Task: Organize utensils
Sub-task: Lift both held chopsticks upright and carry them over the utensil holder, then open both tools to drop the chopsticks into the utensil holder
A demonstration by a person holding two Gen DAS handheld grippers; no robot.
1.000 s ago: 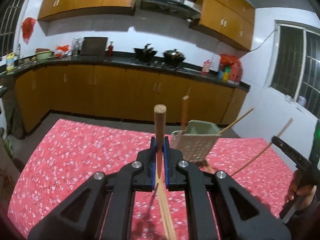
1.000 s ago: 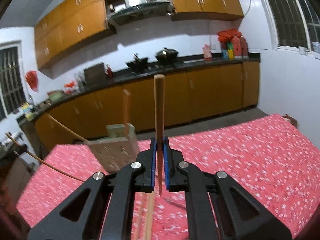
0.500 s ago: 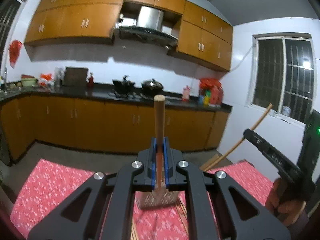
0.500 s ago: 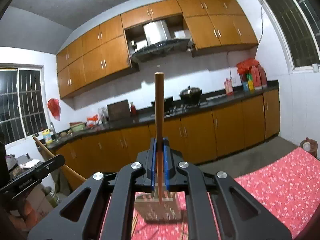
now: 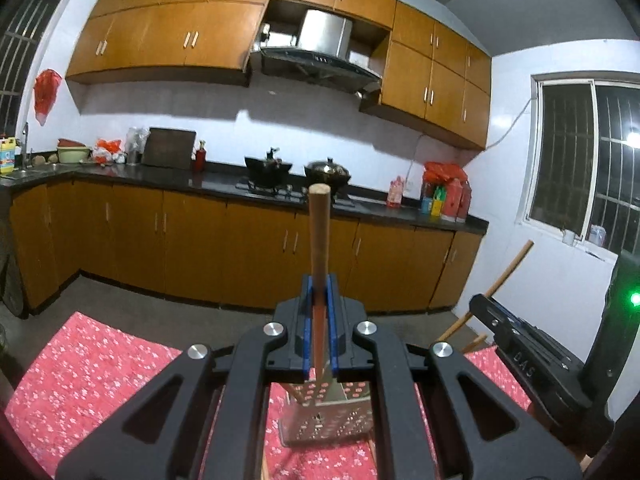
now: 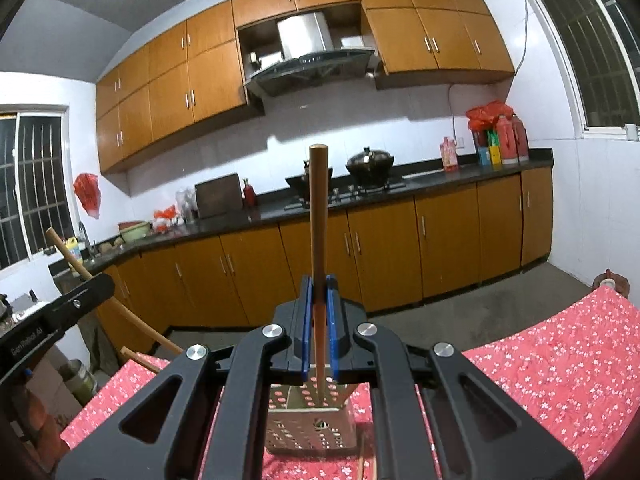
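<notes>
both tongs (image 5: 319,312) (image 6: 319,312) gripping chopsticks (image 5: 319,236) (image 6: 319,216), holder (image 5: 326,416) below

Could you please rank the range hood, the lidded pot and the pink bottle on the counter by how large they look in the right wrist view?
1. Range hood, clearly largest.
2. Lidded pot.
3. Pink bottle, smallest.
All three stand along the same far wall, so nearness hardly affects the order.

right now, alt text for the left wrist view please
The left gripper is shut on a round wooden stick pointing up, above a perforated metal utensil holder on a red floral tablecloth. Behind are orange kitchen cabinets.
</notes>
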